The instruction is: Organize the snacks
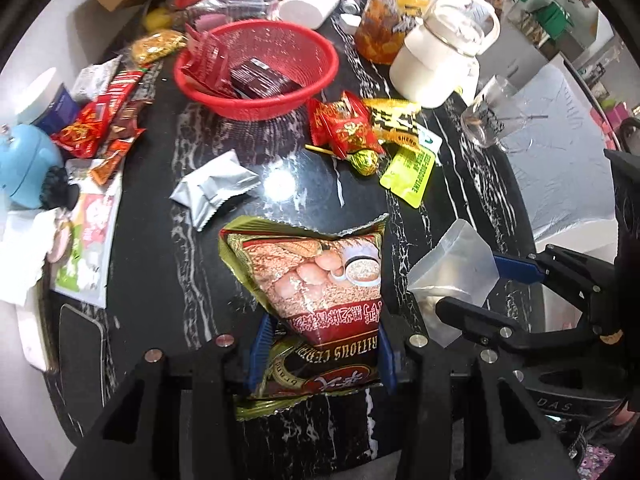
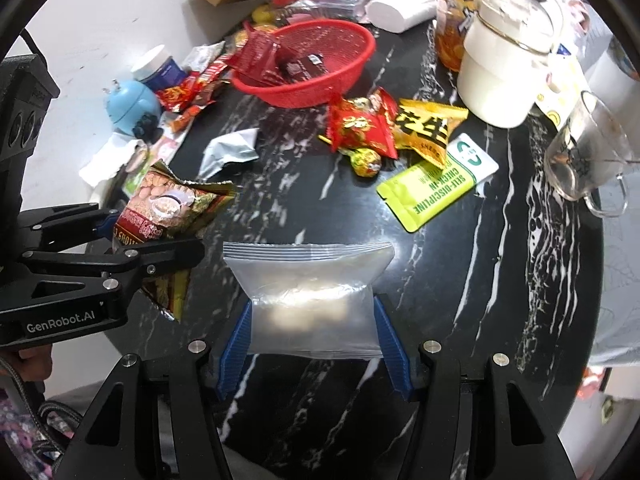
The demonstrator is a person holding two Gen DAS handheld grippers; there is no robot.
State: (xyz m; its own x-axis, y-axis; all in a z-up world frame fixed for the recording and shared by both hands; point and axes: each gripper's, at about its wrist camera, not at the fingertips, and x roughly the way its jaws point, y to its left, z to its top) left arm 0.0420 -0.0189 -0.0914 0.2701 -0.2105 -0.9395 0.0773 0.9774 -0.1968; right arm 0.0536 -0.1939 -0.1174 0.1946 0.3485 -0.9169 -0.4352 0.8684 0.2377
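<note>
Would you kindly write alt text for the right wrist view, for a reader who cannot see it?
The right gripper clamps a clear zip-seal plastic bag above a black marble table. At left, the left gripper holds a red-and-gold cereal packet. Beyond, loose snack packets surround a red mesh basket.

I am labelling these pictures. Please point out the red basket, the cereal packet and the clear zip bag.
red basket (image 1: 320, 96): left wrist view, front rim.
cereal packet (image 1: 320, 276): left wrist view, printed face.
clear zip bag (image 2: 312, 304): right wrist view, middle.

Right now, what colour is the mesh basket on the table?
Red; the basket shows best in the left wrist view.
</note>
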